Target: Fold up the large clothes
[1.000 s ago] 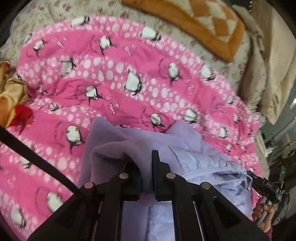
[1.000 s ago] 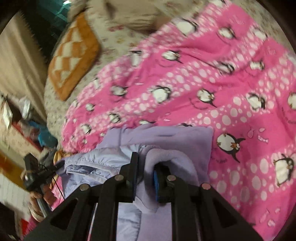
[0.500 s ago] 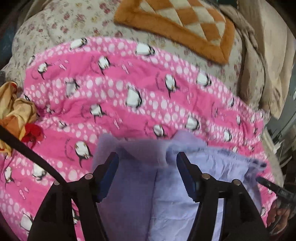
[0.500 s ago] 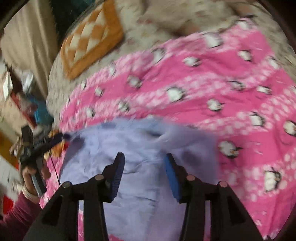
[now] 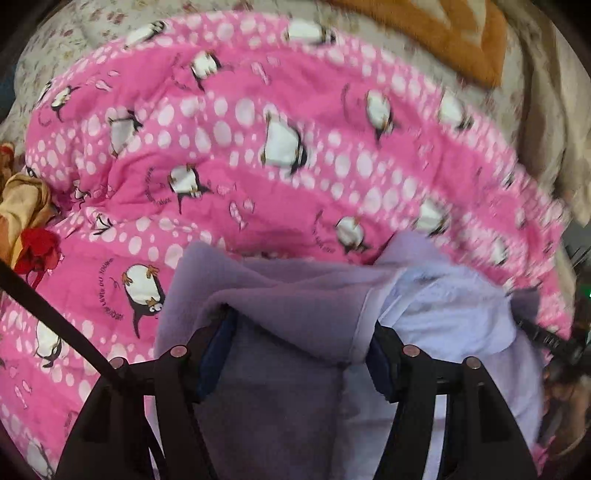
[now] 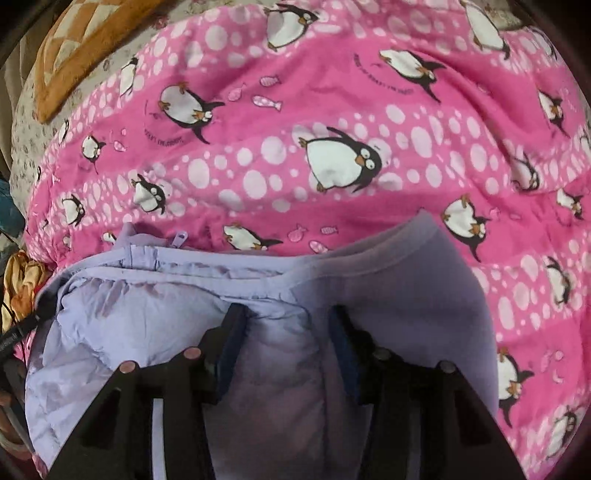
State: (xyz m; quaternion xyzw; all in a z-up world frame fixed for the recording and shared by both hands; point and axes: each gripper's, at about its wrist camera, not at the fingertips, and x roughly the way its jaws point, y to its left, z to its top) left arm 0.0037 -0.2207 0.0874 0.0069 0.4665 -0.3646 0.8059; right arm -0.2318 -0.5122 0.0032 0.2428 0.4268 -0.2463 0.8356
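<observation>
My left claw (image 5: 299, 332) spread wide, gripping nothing, low over lilac jacket (image 5: 295, 317). My right claw (image 6: 286, 326) likewise released, fingers apart, fabric bulging between them. Jacket (image 6: 177, 306) lies bunched on pink penguin blanket (image 6: 332, 122) covering bed. Zipper pull (image 6: 181, 236) at jacket's far edge. Orange cushion (image 6: 74, 48) beyond blanket. Yellow cloth (image 5: 22, 203) at left.

Pink penguin-print quilt (image 5: 280, 110) spread over a floral bedsheet (image 5: 74, 33). Orange-bordered checkered cushion (image 6: 74, 40) lying on the sheet beyond the quilt's far edge. Crumpled yellow and red cloth (image 5: 26, 218) bunched at the quilt's left side. Beige blanket (image 5: 546, 122) heaped at right.
</observation>
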